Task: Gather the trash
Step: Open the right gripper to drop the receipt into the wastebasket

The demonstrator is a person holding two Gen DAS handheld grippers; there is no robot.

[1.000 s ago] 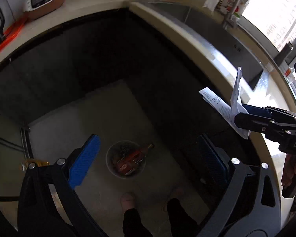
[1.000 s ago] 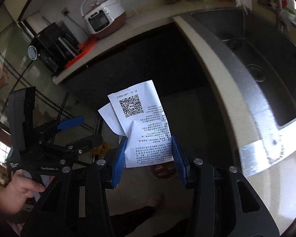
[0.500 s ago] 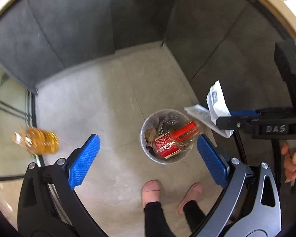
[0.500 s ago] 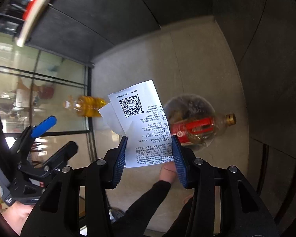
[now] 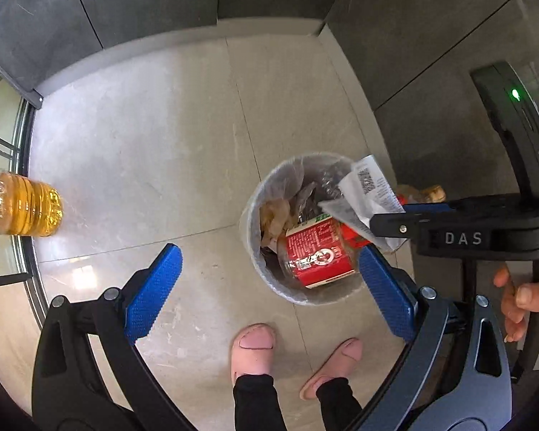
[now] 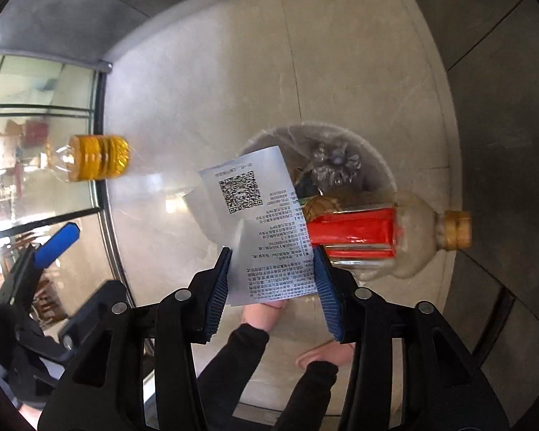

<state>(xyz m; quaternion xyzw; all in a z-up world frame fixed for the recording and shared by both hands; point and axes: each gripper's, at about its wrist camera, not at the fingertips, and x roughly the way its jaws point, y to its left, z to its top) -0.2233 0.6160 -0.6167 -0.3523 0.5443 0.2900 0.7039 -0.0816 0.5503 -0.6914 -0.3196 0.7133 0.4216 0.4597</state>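
The receipt (image 6: 266, 237) is a thin printed slip, very light and limp, creased along its length, with a second white scrap folded behind it; it hangs over the near-left rim of the bin (image 6: 381, 165). The right claw (image 6: 273, 283) has it by its lower end, between the blue pads (image 6: 219, 287), and its jaws have just been opening, so the slip sits loosely between them and the pads look to be barely touching its edges, if at all. Paper like this will not drop cleanly: it flutters, drifts sideways and can cling to a ribbed pad, so it is best let go low and right over the bin. If it needs retaking, the lower printed end, pinched flat across its width, is the place. In the left view the receipt (image 5: 368, 188) lies over the far-right rim of the bin (image 5: 255, 212), which is already full, a red-labelled bottle (image 5: 316, 251) lying across its top and leaving little room. The left claw (image 5: 269, 283) is wide and empty, near the bin. An oil bottle (image 5: 25, 210) stands well to the bin's left on the floor (image 5: 143, 125).
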